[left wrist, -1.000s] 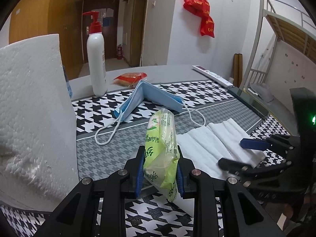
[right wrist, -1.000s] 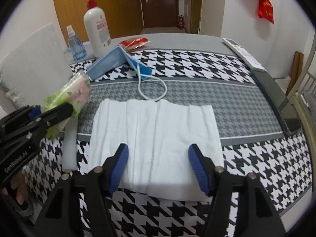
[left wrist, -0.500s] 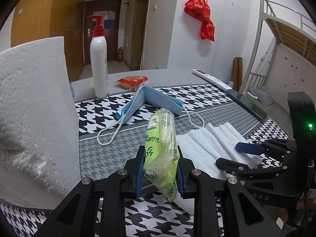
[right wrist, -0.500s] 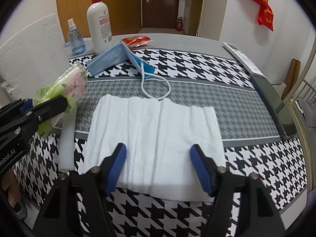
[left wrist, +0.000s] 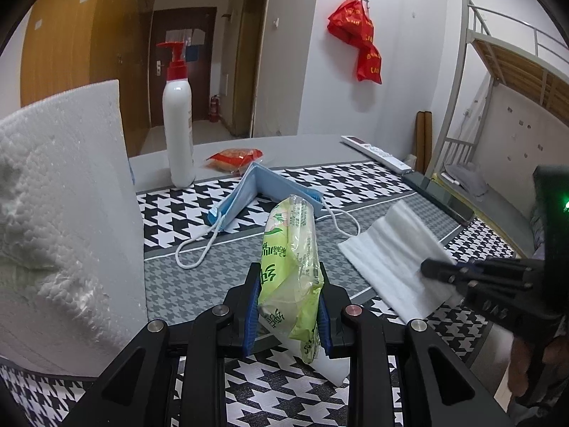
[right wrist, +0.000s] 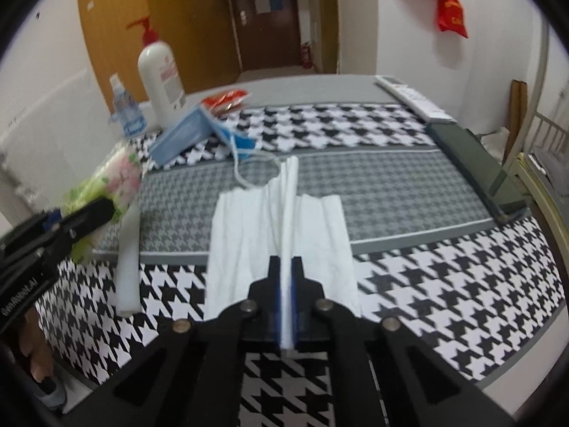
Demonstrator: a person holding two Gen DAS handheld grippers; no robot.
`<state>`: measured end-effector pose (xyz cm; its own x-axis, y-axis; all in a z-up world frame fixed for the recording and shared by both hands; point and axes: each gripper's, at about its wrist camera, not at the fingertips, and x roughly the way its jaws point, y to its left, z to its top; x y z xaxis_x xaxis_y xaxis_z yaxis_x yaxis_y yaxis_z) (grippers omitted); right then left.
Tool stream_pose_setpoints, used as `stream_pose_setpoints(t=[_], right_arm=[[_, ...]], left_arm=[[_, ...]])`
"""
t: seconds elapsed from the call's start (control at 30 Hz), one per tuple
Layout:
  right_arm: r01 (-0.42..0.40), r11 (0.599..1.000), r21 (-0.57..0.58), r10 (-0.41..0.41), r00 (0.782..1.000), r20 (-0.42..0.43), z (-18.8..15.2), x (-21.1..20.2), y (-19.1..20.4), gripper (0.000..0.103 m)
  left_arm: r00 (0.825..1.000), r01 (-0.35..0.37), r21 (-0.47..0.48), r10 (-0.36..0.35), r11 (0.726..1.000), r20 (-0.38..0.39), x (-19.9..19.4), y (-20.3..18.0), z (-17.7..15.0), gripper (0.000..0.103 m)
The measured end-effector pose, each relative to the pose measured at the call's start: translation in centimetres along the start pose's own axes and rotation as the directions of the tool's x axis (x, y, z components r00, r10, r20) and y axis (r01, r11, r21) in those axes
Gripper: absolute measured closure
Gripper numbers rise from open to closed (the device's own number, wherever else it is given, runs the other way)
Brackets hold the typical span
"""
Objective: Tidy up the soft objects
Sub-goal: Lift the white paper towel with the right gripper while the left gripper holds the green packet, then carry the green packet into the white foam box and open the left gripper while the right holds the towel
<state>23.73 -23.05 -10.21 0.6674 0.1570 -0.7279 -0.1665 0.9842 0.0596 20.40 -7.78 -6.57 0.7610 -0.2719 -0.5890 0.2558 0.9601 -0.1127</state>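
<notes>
Two hand-held grippers work over a tabletop (right wrist: 409, 185) covered in black-and-white houndstooth cloth. A second ago the right hand-held gripper (right wrist: 286, 277) stood with its blue pads spread wide over the near edge of the white folded towel (right wrist: 249, 220); now its jaws have come together and pinch a ridge of the towel between them. That pinched fold rises in a narrow crest running away from the pads toward the far edge of the tabletop, while the rest of the towel lies flat on either side, near the front edge. In the left wrist view the towel (left wrist: 387, 249) shows one end lifted off the cloth beside the right hand-held gripper (left wrist: 430, 267), where before it lay flat.

The left hand-held gripper (left wrist: 288, 302) is unchanged: its jaws stand narrow, clamped on a green tissue pack (left wrist: 290, 263), held upright above the left front part of the tabletop. From the right wrist view the same pack (right wrist: 110, 185) sits at the left edge.

Farther back, a blue face mask (left wrist: 249, 192) with white loops lies toward the far left corner, just in front of a white pump bottle (left wrist: 177, 135) and a red snack packet (left wrist: 234, 156). None of these has shifted. A white foam block (left wrist: 60, 213) stands at the left edge.
</notes>
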Motion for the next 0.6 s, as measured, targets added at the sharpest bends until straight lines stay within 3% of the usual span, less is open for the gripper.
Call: stream_pose_setpoints(t=[0.33,0.6], right_arm=[[-0.044,0.999,-0.021,0.046,0.99,0.132,0.9,-4.3,1.0,0.097],[-0.067,0.997,-0.043,0.072,0.986,0.152,1.2,-5.1,1.9,0.097]], left_arm=[[0.998,-0.007,0.034,0.005,0.999,0.067,-3.3,-0.9,0.6,0.074],[0.997,-0.003,0.037,0.0,0.999,0.071,-4.4,-0.9,0.6,0.074]])
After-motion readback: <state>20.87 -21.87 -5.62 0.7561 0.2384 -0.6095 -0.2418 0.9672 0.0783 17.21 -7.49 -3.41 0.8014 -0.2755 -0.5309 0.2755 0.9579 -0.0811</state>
